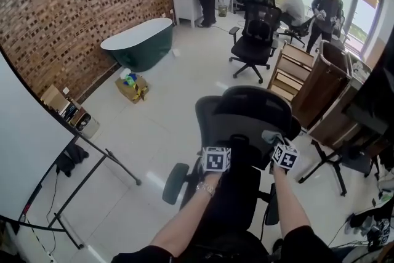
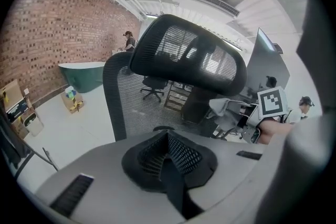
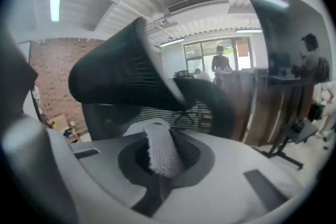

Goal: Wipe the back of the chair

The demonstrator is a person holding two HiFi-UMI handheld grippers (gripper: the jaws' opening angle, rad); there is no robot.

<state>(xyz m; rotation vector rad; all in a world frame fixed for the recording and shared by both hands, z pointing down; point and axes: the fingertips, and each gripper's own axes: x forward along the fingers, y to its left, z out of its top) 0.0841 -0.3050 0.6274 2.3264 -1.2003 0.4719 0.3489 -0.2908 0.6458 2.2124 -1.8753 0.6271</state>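
Left tool [image 1: 216,156] and right tool [image 1: 283,152] were held side by side in the head view, both up at the rear of a black office chair [image 1: 246,132]. The chair's headrest [image 1: 255,109] stood just beyond them. A grey cloth [image 1: 271,136] stuck out from the right tool beside the chair's upper right edge; whether it touched could not be told. Further off on the pale floor were a dark green bathtub [image 1: 138,41] along the brick wall [image 1: 68,9], a cardboard box [image 1: 132,88] and a second office chair [image 1: 255,31].

From the left gripper view, the left tool [image 2: 168,138] had its jaws drawn together with nothing between them. Straight ahead rose the chair's mesh back [image 2: 137,105], close in front of the jaws, with the headrest [image 2: 189,57] above it. The right tool's marker cube [image 2: 272,103] showed on the right, past the chair's edge. The bathtub [image 2: 84,73] and the box [image 2: 72,100] sat far behind on the left.

From the right gripper view, the right tool [image 3: 157,131] was clamped on the grey cloth [image 3: 161,155], which stood up as a rolled fold between the jaws. The headrest [image 3: 118,81] loomed blurred just above and ahead, and the ribbed top of the chair back [image 3: 168,113] lay right behind the cloth.
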